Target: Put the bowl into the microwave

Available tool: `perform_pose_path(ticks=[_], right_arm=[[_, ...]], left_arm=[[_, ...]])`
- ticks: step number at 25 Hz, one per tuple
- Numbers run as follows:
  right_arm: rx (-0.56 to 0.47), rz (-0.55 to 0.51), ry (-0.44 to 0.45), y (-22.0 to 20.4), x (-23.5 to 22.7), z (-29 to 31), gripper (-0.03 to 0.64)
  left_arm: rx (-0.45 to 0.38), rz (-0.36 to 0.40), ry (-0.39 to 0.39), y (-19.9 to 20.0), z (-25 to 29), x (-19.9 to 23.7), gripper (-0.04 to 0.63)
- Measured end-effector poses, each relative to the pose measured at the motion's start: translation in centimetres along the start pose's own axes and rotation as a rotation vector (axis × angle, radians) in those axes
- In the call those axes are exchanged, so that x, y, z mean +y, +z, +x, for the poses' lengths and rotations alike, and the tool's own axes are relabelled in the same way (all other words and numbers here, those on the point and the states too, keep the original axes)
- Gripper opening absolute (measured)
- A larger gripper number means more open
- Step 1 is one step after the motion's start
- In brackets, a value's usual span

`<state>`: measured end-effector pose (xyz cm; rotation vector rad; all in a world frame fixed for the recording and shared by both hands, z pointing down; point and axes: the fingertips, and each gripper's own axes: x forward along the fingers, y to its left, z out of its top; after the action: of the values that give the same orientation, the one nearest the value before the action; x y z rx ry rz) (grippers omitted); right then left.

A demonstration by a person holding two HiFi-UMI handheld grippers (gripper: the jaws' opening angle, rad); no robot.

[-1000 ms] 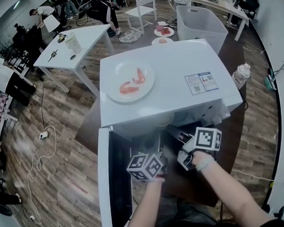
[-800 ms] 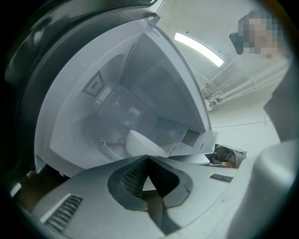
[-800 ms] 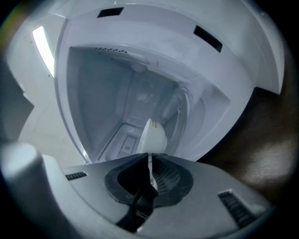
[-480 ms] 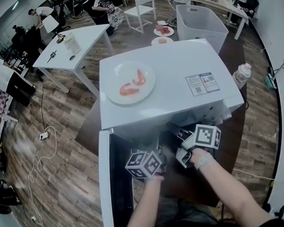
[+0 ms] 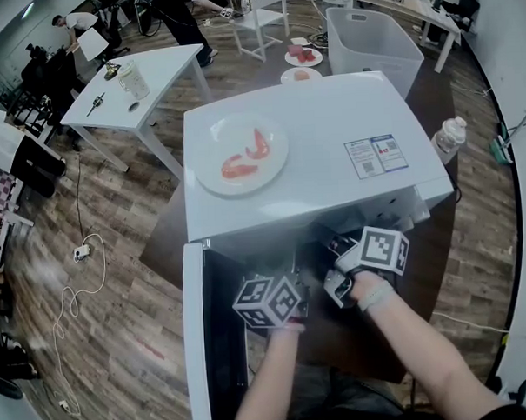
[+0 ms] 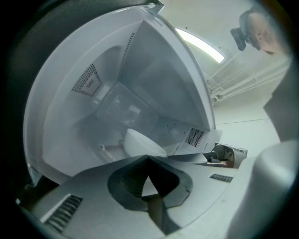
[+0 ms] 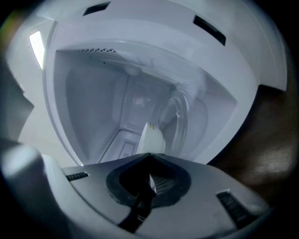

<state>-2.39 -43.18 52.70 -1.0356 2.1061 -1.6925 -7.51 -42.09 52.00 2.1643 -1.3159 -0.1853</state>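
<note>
White bowl (image 6: pixel 142 144) sat inside the open microwave (image 5: pixel 313 150), free of both grippers. The left gripper's (image 6: pixel 148 158) fingers were closed, empty; the right gripper's (image 7: pixel 149 155) fingers had just closed on nothing. Both pointed into the cavity.

A white microwave (image 5: pixel 313 150) is seen from above at the middle of the head view, its door (image 5: pixel 195 338) swung open toward 7 o'clock. A plain white bowl (image 6: pixel 142 144) is set inside it, shown at 6 o'clock of the pale interior in the left gripper view.
</note>
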Motion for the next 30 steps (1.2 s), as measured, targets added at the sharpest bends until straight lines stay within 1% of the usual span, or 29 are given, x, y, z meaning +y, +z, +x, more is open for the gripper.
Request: perform_pose_path(ticks=[10,12,15,21,24,30], right_arm=[[-0.002,-0.017,0.046,0.4,0.6,-0.6,0.003],[0.002,-0.021,0.042,0.3,0.5,-0.8,0.004],[0.012,-0.055,0.037,0.0,0.3,-1.2,0.005],[0.012,-0.036,0.158,-0.7,2.0,-1.2,0.003],[0.026,-0.04,0.172,-1.2,2.0,-1.3,0.003],[0.028,-0.048,0.226,-2.0,2.9,-1.9,0.002]], left_arm=[[0.007,-0.021,0.008,0.3,0.5,0.1,0.002],[0.009,-0.024,0.008,0.3,0.6,0.1,0.002],[0.008,-0.025,0.008,0.3,0.6,0.1,0.002],[0.016,-0.026,0.003,-0.3,0.3,-0.2,0.002],[0.018,-0.012,-0.006,-0.5,0.0,-0.4,0.002],[0.015,0.044,-0.022,-0.8,-0.9,-1.4,0.002]])
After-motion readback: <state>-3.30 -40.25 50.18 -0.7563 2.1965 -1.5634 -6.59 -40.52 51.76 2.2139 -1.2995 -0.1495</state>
